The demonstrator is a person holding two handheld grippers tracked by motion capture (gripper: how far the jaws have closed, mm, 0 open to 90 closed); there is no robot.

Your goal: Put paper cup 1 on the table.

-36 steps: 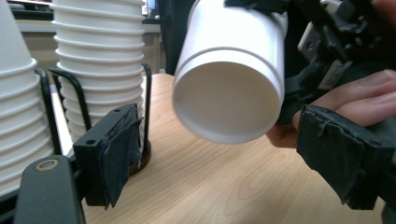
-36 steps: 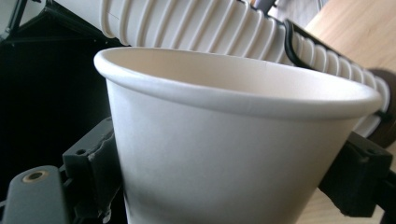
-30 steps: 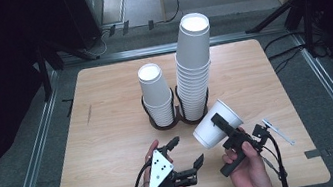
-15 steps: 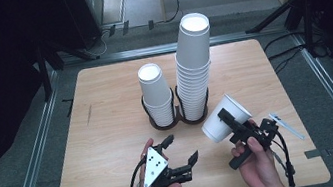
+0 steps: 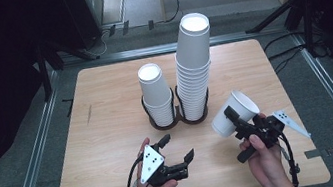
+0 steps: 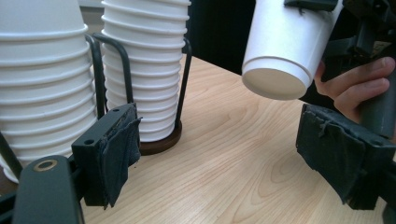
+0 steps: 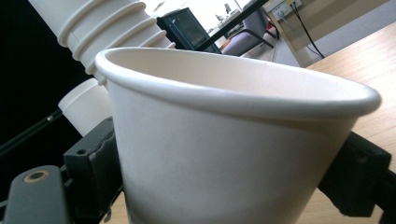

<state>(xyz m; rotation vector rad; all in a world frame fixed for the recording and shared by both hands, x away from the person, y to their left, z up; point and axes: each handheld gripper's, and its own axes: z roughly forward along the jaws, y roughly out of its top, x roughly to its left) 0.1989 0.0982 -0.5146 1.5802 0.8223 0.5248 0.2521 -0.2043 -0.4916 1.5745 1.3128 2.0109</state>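
Currently the right tongs (image 5: 235,132), jaws just closing, grip a paper cup (image 5: 234,111) tilted above the desk (image 5: 110,133), right of the cup stacks (image 5: 194,69). Left tongs (image 5: 175,147) hang half-open, empty. Next: hand the cup over or stack it.

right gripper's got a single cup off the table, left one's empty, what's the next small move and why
Probably bring the left gripper up to the base of the cup for a handover. The right gripper, whose jaws have just been closing, clamps the cup's wall, tilted in the air clear of the table. The left jaws stand open with nothing between them, and the cup's bottom faces that way.
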